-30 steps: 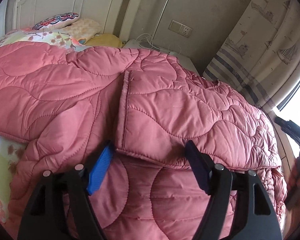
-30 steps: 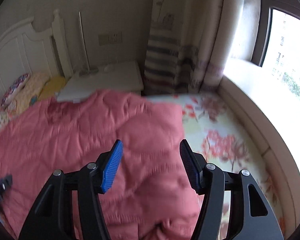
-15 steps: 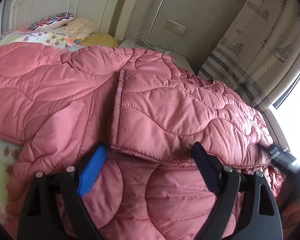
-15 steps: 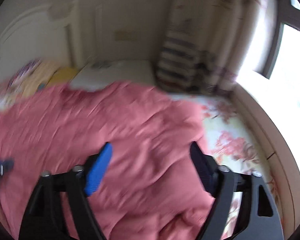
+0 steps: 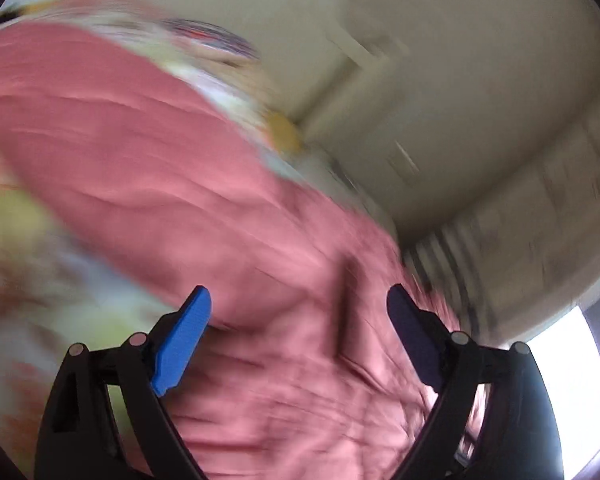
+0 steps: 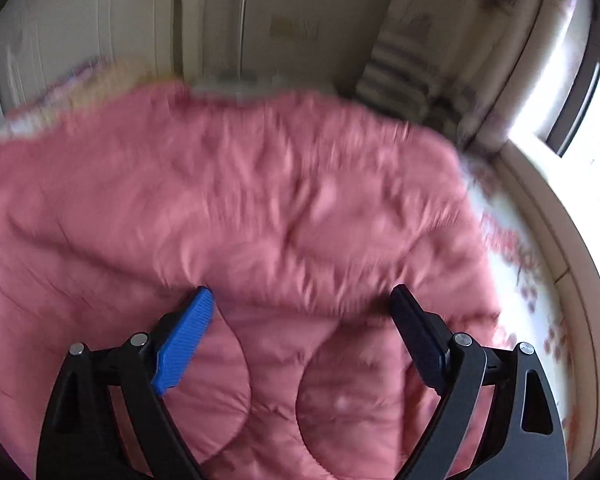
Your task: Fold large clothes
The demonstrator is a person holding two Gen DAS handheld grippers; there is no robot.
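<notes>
Item: pink quilted coat (image 6: 260, 208), large, padded, wavy stitch lines. Loc: spread over bed w/ floral sheet (image 6: 516, 264); fills most of right wrist view, lower centre + left of left wrist view (image 5: 148, 152). Folded layer edge runs across just ahead of right gripper's tips; rounded quilted panels lie below it, btwn the fingers.

Left gripper (image 5: 298, 320): black frame, blue pads, jaws spread wide, nothing pinched. Coat fabric under and btwn fingers; contact can't be told, view heavily blurred and tilted.

Right gripper (image 6: 302, 320): same build, jaws spread wide, nothing pinched. Tips sit at/near the folded edge; touching or just above, can't tell.

Surroundings (approx., blur):
- Sheet also visible at left of left wrist view (image 5: 16, 288), beside coat.
- Pillows (image 5: 216, 40) past far end of coat, patterned.
- White headboard (image 6: 80, 32) behind bed.
- Beige wall (image 5: 460, 80) w/ socket plate (image 6: 294, 28).
- Striped/patterned curtain (image 6: 412, 64) right of wall.
- Window (image 6: 580, 108) far right, bright.
</notes>
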